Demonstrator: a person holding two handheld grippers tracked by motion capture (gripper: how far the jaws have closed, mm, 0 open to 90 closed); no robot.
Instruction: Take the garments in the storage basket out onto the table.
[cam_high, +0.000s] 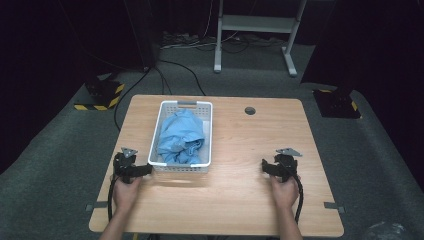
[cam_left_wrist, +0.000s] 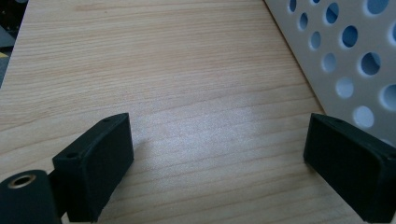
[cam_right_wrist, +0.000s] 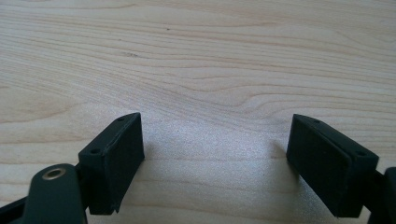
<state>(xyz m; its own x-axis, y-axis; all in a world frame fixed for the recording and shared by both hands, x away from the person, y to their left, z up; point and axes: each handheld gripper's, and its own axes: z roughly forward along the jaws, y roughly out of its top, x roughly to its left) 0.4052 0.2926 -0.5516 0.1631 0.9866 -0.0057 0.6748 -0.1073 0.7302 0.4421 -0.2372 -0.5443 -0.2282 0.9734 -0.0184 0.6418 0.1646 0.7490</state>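
A white perforated basket (cam_high: 206, 134) stands on the wooden table (cam_high: 250, 150), left of centre, holding a crumpled light blue cloth (cam_high: 179, 137). My left gripper (cam_high: 131, 168) rests on the table just left of the basket's near corner, jaws wide open over bare wood. In the left gripper view the gripper (cam_left_wrist: 217, 163) has the basket wall (cam_left_wrist: 345, 51) right beside its right jaw. My right gripper (cam_high: 278, 166) sits on the table's right side, open, well apart from the basket. In the right gripper view the gripper (cam_right_wrist: 217, 161) has only wood grain between its jaws.
A round cable hole (cam_high: 250, 110) sits near the table's far edge. Beyond the table stand a white frame (cam_high: 255, 30) and floor cables (cam_high: 180, 70). Black-and-yellow striped bases (cam_high: 100, 97) sit on the grey floor at both sides.
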